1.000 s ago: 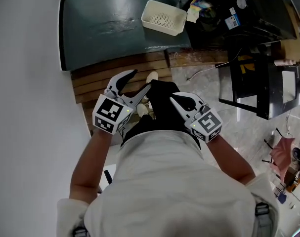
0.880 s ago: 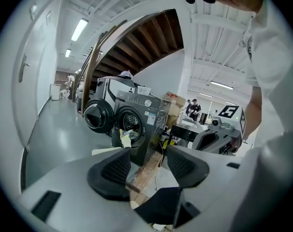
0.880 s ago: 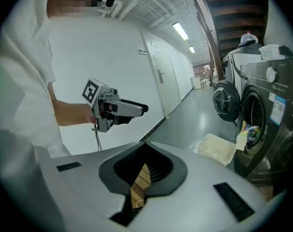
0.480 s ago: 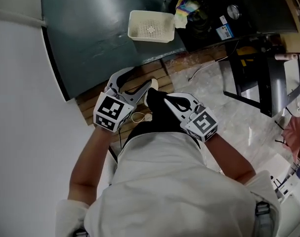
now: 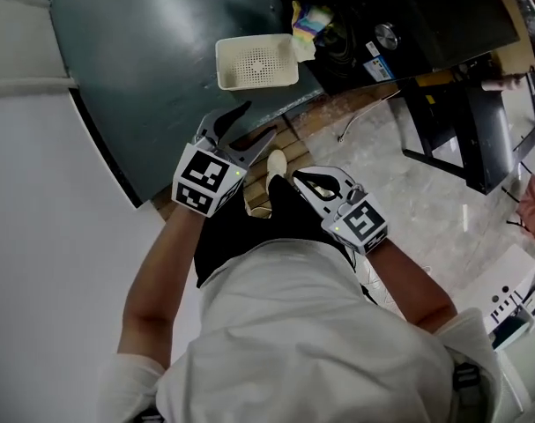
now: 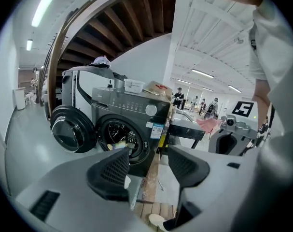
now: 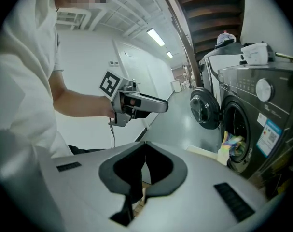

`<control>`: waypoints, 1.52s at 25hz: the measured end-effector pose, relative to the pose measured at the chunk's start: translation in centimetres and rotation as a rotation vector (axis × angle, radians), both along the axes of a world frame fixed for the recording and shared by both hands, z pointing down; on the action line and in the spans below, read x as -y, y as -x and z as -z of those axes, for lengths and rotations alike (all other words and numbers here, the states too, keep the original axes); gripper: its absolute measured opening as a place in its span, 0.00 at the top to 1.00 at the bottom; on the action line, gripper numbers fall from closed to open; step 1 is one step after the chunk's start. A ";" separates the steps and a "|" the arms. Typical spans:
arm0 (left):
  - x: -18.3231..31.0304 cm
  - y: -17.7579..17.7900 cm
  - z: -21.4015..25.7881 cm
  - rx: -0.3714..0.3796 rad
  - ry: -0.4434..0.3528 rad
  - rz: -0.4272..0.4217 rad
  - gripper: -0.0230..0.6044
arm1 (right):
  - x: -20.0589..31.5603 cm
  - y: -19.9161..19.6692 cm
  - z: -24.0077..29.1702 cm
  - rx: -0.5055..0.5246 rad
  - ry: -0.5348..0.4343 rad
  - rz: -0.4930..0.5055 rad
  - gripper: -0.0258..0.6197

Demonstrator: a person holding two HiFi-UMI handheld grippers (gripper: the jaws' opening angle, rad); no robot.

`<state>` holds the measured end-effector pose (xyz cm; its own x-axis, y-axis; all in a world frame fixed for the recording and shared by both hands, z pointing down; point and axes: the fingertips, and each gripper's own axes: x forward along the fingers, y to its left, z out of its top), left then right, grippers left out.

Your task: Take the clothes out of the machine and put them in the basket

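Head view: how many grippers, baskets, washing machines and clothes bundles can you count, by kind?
Grippers: 2 (left gripper, right gripper)
Basket: 1
Washing machine: 1
Clothes bundle: 1
Total: 5

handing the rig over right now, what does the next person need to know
Left gripper: open, its jaws have just opened a little further, nothing between them.
Right gripper: shut, empty.
Both are held in front of the person, short of the washing machine, whose door stands open.
Clothes: a colourful bundle at the drum mouth.
Basket: on the floor in front of the machine, empty.
Done: no clothes in the basket yet.
Left: pull the clothes out and put them in the basket.
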<state>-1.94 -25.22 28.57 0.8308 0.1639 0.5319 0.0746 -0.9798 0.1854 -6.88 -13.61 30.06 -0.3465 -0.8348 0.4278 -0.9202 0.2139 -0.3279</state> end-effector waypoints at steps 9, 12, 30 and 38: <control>3.0 -10.0 -6.6 0.055 0.002 -0.180 0.52 | 3.3 -3.0 -3.2 0.004 0.045 -0.103 0.96; 4.3 -13.5 -9.7 0.080 -0.002 -0.239 0.51 | 5.0 -4.6 -4.7 0.003 0.067 -0.174 0.96; 8.2 -30.6 -29.8 0.185 -0.043 -0.435 0.42 | 12.9 -11.4 -13.4 0.047 0.165 -0.541 0.96; 8.7 -35.2 -36.9 0.230 -0.078 -0.427 0.38 | 13.3 -11.8 -16.6 0.074 0.187 -0.584 0.96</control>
<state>33.25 -33.93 65.46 0.5578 0.4165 0.7179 0.4385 -0.8823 0.1713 4.94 -26.90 46.68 0.1108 -0.8091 0.5771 -0.8413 -0.3855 -0.3789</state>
